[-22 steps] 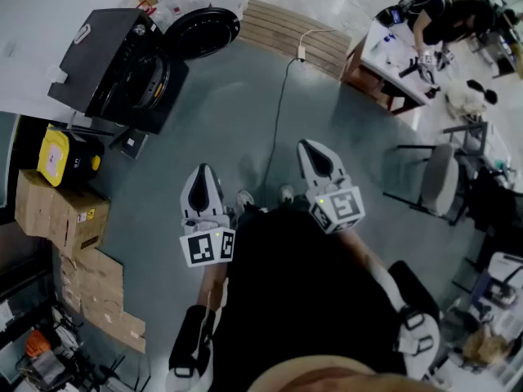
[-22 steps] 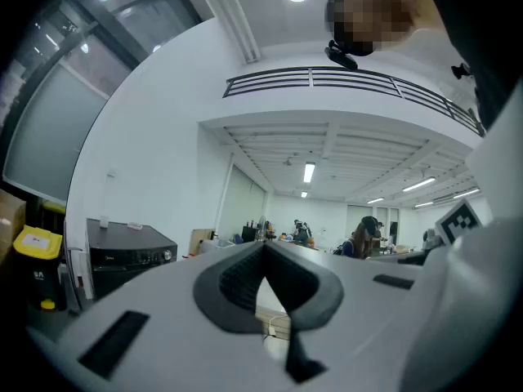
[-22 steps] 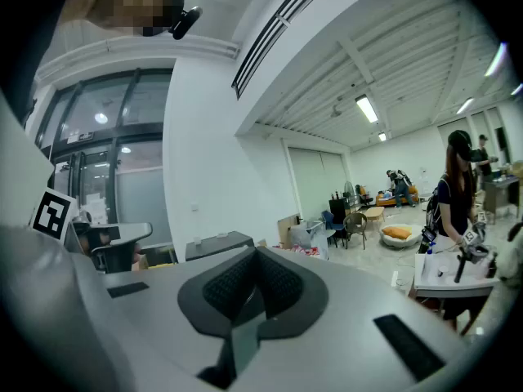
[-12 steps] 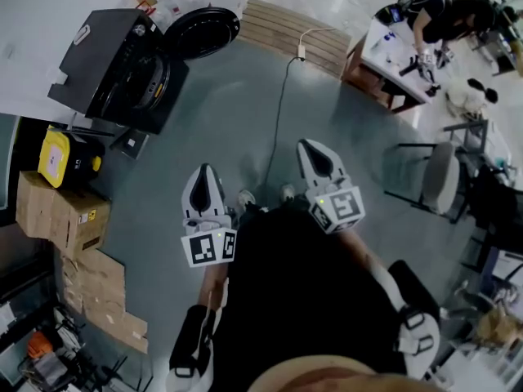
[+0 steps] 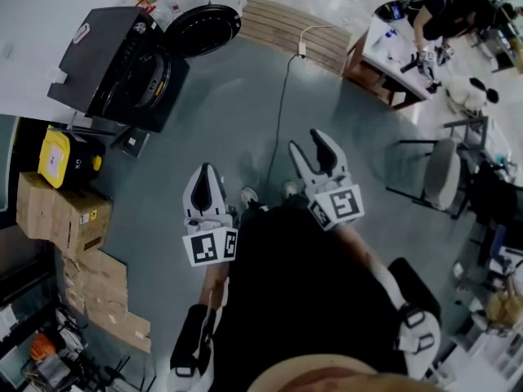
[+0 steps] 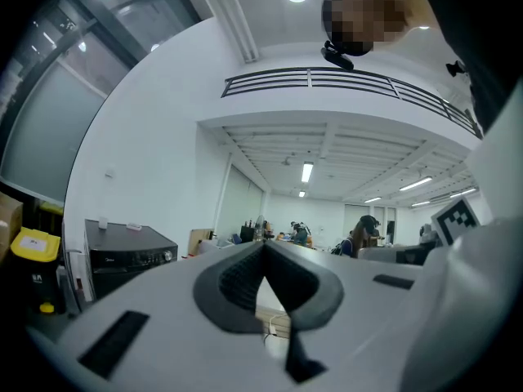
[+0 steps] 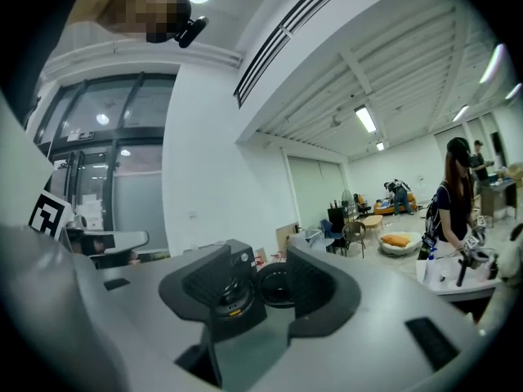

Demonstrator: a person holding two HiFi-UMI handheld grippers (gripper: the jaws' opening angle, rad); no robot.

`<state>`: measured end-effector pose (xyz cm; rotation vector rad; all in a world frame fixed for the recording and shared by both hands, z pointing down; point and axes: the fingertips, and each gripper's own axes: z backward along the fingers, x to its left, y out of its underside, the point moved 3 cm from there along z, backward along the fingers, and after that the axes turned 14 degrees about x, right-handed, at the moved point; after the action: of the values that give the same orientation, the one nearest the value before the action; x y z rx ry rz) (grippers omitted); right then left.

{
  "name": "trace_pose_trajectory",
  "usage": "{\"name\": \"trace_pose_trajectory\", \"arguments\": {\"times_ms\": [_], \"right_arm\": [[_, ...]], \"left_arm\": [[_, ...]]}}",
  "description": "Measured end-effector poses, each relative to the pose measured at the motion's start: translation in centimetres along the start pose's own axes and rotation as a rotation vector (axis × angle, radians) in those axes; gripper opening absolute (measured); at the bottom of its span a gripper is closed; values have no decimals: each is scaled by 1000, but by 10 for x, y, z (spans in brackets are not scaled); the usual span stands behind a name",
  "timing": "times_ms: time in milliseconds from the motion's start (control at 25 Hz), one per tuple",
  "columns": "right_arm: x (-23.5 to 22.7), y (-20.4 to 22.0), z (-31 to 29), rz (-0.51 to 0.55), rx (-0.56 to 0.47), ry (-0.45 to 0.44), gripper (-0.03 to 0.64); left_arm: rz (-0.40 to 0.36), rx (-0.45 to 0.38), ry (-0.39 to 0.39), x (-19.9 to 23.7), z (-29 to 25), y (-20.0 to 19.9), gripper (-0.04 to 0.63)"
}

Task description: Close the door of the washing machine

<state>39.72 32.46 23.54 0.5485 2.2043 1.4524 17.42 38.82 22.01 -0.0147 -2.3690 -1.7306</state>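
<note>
Left gripper [image 5: 203, 172] shut, right gripper [image 5: 311, 147] agape, both empty; I judge the door [image 5: 202, 29] rigid, hinged, best pushed at its rim

Head view. Washing machine [image 5: 114, 64] upper left, its door [image 5: 202, 29] swung out to its right, at top centre. Pallet [image 5: 286, 27] right of door. Cable [image 5: 278, 113] runs from pallet down to centre. Boxes [image 5: 65, 215] left edge, below machine. Left gripper [image 5: 204, 174] and right gripper [image 5: 310, 144] side by side at centre, well apart from machine. Desk [image 5: 392, 64] upper right, chair [image 5: 441, 176] below it.
</note>
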Motion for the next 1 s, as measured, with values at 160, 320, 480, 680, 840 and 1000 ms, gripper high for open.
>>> {"name": "trace_pose_trajectory", "arguments": {"times_ms": [160,320,480,680,840,1000], "right_arm": [[15,7,-10,6,32,-1,195],[35,9,-18,-2,29,12,195],[53,13,-27,-22,26,32,195],[73,18,-40,-34,24,56,195],[81,17,-48,-29,29,60,195],[74,13,-63,-30,33,60,195]], "left_arm": [[5,12,7,15,5,4,5],[1,16,18,35,12,6,5],[-22,24,49,53,15,10,5],[-43,29,92,72,12,15,5],[-34,45,108,80,8,18,5],[-34,56,112,84,-7,17,5]]}}
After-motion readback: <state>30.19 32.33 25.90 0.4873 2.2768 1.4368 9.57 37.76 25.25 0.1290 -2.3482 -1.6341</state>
